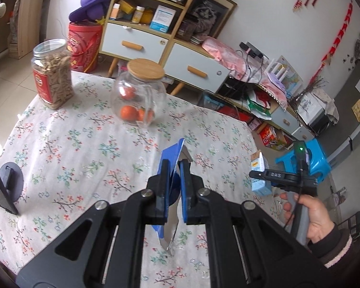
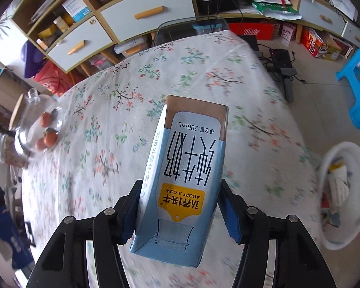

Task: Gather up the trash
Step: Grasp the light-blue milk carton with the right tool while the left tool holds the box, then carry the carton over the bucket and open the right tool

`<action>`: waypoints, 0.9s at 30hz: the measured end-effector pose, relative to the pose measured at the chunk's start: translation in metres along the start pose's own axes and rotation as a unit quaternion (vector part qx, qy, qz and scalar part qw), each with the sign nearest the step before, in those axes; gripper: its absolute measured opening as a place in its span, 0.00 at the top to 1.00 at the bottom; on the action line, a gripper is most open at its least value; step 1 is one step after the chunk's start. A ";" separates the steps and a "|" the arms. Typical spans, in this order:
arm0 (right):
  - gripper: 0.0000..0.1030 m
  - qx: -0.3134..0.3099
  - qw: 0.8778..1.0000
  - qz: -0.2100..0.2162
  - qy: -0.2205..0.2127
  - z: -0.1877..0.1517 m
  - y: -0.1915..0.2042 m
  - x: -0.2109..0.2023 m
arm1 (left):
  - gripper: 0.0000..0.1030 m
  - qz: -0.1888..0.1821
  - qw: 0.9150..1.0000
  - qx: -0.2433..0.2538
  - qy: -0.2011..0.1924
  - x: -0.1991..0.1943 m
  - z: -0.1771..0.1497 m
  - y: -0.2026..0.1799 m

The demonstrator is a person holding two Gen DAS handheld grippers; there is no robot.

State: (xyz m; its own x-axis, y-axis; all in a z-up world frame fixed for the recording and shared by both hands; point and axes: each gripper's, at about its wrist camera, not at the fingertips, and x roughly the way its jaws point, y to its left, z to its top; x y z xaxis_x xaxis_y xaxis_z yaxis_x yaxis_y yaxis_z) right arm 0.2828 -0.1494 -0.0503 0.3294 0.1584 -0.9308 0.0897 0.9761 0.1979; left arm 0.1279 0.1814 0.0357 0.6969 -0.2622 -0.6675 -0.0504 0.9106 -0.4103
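Left hand-held gripper (image 1: pixel 174 168) is clamped on a flat blue-and-silver wrapper (image 1: pixel 171 165), held above the desk (image 1: pixel 84 148). Right hand-held gripper (image 2: pixel 180 206) is closed around a milk carton (image 2: pixel 187 168), one finger on each side face, carton upside down and lifted over the floral cloth. In the right wrist view a white trash bin (image 2: pixel 345 192) sits on the floor at about 3 o'clock, already holding some scraps.

Step in hand, I judge: carry both pieces to the bin. Keep the squeeze steady, swing the carton toward 3 o'clock, get it over the rim before letting go. The wrapper is thin and could slip, so release it low inside the bin.

Counts: one carton, one wrapper, one bin. Also on the desk at 11 o'clock in the left view: one glass jar (image 1: pixel 138 93) with three oranges visible, one plastic jar (image 1: pixel 52 74) of snacks.
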 end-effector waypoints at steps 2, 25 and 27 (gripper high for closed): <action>0.41 -0.002 1.000 0.002 -0.004 -0.007 -0.009 -0.011 | 0.91 -0.004 1.000 0.005 0.003 0.001 -0.004 -0.008; 0.41 0.105 0.994 -0.003 -0.021 -0.063 -0.210 -0.079 | 0.91 -0.032 0.995 0.070 0.064 0.057 -0.033 -0.104; 0.41 0.115 0.993 -0.004 -0.024 -0.065 -0.224 -0.082 | 0.91 -0.035 0.994 0.077 0.073 0.066 -0.037 -0.114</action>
State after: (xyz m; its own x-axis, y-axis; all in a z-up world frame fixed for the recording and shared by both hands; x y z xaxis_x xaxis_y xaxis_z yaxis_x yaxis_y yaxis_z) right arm 0.1750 -0.3716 -0.0385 0.3721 0.1379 -0.9179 0.3030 0.9167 0.2606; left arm 0.1533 0.0485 0.0156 0.5827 -0.3605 -0.7283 0.1127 0.9234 -0.3668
